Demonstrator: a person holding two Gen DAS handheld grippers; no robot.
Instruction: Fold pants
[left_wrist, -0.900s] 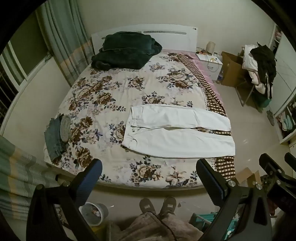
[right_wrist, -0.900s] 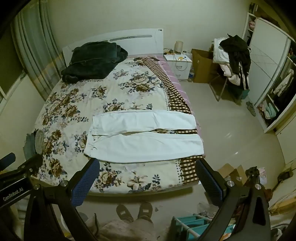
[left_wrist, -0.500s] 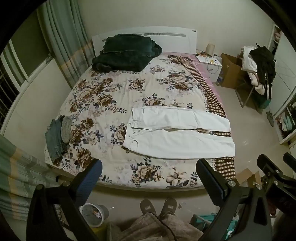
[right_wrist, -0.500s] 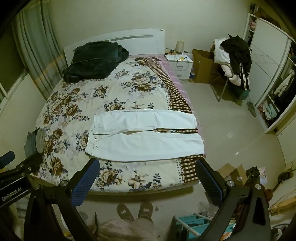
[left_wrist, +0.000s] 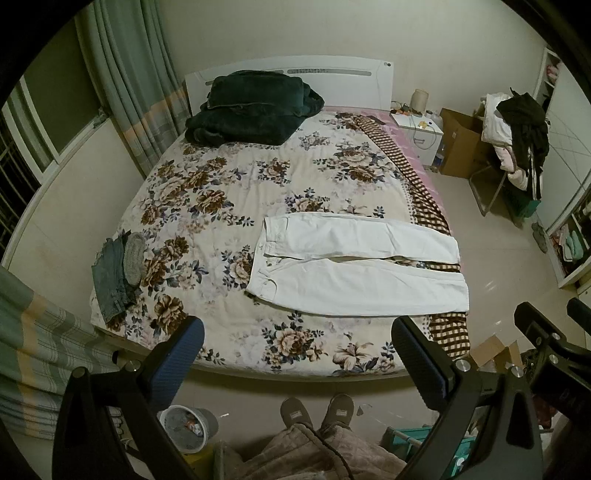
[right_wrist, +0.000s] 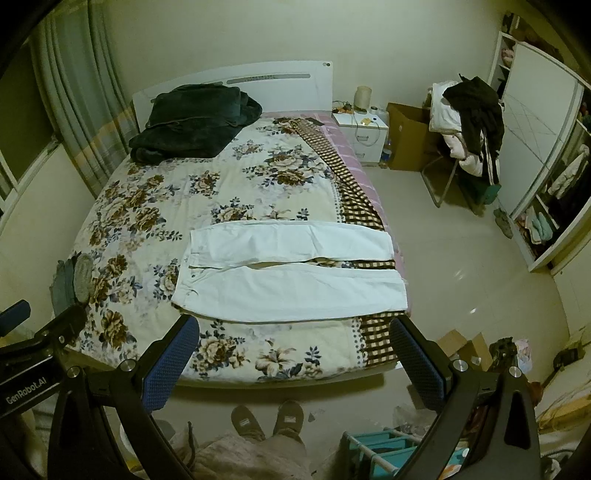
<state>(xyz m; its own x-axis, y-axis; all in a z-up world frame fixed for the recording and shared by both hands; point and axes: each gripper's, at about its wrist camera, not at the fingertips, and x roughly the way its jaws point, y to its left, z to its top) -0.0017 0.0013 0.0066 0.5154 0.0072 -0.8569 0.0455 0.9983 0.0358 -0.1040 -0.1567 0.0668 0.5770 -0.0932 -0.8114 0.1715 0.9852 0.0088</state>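
White pants (left_wrist: 354, 266) lie flat and unfolded across the near part of the bed, waist to the left, both legs stretched to the right edge. They show in the right wrist view (right_wrist: 291, 273) too. My left gripper (left_wrist: 295, 354) is open and empty, held high above the foot of the bed, well short of the pants. My right gripper (right_wrist: 295, 350) is open and empty at a similar height, to the right of the left one.
The bed (left_wrist: 229, 206) has a floral cover. A dark green blanket (left_wrist: 255, 107) sits by the headboard. Folded grey-blue clothes (left_wrist: 118, 266) lie at the left edge. A nightstand (right_wrist: 362, 129), cardboard box (right_wrist: 406, 136) and clothes-laden chair (right_wrist: 469, 129) stand at the right. A bin (left_wrist: 188, 428) stands on the floor.
Both views have shifted slightly, and the bed sits a little lower in the frames. The pants have not moved. Both grippers stay open.
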